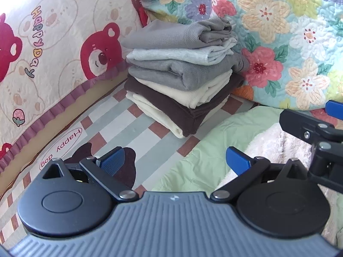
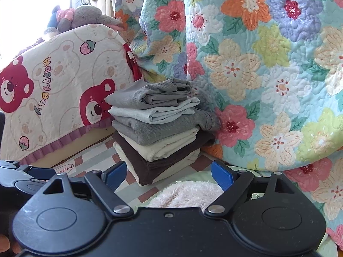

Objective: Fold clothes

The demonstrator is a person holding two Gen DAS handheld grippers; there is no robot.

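A stack of folded clothes (image 1: 182,72) in grey, cream and brown stands on the striped checked sheet (image 1: 128,128), against the floral quilt; it also shows in the right wrist view (image 2: 158,126). A light green garment with a fluffy cream lining (image 1: 214,150) lies spread in front of the stack, below both grippers; the fluffy lining shows in the right wrist view (image 2: 184,194). My left gripper (image 1: 175,160) is open and empty above the garment's left edge. My right gripper (image 2: 169,173) is open and empty above the fluffy lining; part of it shows in the left wrist view (image 1: 317,135).
A cream bear-print cushion (image 1: 53,49) with "Happy Day" stands at the left. A floral quilt (image 2: 257,75) hangs behind and to the right. A grey plush toy (image 2: 85,17) sits on top of the cushion. A "Happy dog" label (image 1: 62,147) is on the sheet.
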